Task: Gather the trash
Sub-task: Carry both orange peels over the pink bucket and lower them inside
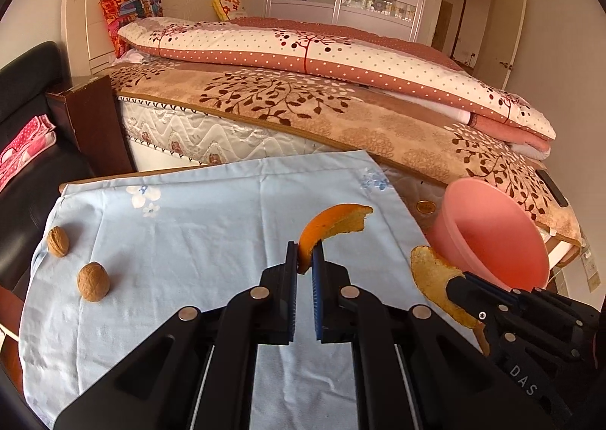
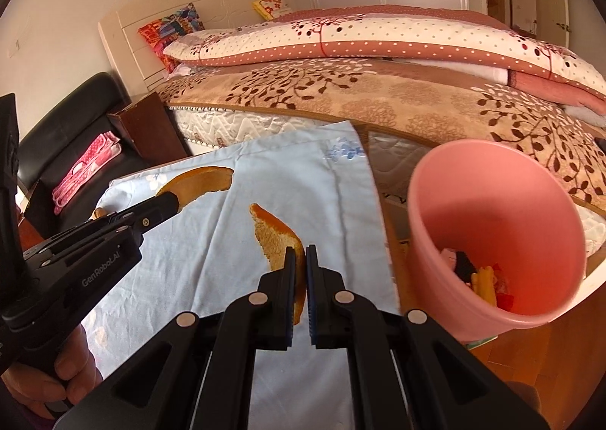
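My left gripper (image 1: 307,246) is shut on a curved orange peel (image 1: 333,222) and holds it above the light blue cloth (image 1: 189,218). My right gripper (image 2: 300,254) is shut on a second, flatter orange peel (image 2: 278,237), also lifted over the cloth. In the left wrist view the right gripper (image 1: 460,284) and its peel (image 1: 435,274) show at the right, next to the pink bin (image 1: 496,233). In the right wrist view the pink bin (image 2: 454,184) stands just right of my gripper with some trash inside. Two walnuts (image 1: 93,281) (image 1: 57,240) lie on the cloth's left part.
A bed (image 1: 303,97) with patterned quilts runs along the far side of the table. A black leather chair (image 1: 26,119) with a pink cloth stands at the left. A dark wooden nightstand (image 1: 98,119) sits between chair and bed. Wooden floor shows below the bin (image 2: 530,346).
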`<action>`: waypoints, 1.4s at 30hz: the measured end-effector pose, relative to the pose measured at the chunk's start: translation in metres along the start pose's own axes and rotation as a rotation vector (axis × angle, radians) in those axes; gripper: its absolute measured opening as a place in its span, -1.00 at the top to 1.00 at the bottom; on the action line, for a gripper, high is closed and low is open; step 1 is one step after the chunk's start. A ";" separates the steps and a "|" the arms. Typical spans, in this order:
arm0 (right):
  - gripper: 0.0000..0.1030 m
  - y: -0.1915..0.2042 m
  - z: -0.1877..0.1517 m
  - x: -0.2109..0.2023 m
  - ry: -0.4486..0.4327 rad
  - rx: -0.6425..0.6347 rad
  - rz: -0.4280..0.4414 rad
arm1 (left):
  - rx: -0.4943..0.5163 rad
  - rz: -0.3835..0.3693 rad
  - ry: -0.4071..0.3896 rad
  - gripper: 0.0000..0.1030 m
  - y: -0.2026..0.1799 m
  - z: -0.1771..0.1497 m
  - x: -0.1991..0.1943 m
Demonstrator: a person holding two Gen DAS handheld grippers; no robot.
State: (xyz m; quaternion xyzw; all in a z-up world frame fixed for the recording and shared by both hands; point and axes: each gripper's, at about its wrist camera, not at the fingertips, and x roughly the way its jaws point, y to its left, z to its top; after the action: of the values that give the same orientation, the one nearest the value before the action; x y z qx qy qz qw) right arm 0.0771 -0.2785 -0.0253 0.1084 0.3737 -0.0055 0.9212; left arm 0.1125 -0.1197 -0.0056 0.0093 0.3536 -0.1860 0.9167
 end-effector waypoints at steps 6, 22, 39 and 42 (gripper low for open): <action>0.90 -0.024 0.000 -0.016 -0.035 0.043 -0.041 | 0.047 -0.029 -0.026 0.87 -0.030 0.002 -0.008; 0.90 -0.091 -0.001 -0.038 -0.086 0.150 -0.142 | 0.144 -0.081 -0.065 0.87 -0.098 0.010 -0.007; 0.90 -0.148 -0.008 -0.051 -0.101 0.240 -0.219 | 0.239 -0.142 -0.060 0.87 -0.163 0.011 0.009; 0.90 -0.156 -0.009 -0.051 -0.100 0.252 -0.225 | 0.251 -0.147 -0.052 0.87 -0.172 0.009 0.013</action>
State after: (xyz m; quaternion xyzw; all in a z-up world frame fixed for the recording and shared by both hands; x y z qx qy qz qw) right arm 0.0200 -0.4324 -0.0265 0.1800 0.3334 -0.1605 0.9114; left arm 0.0677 -0.2852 0.0121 0.0930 0.3035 -0.2955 0.9011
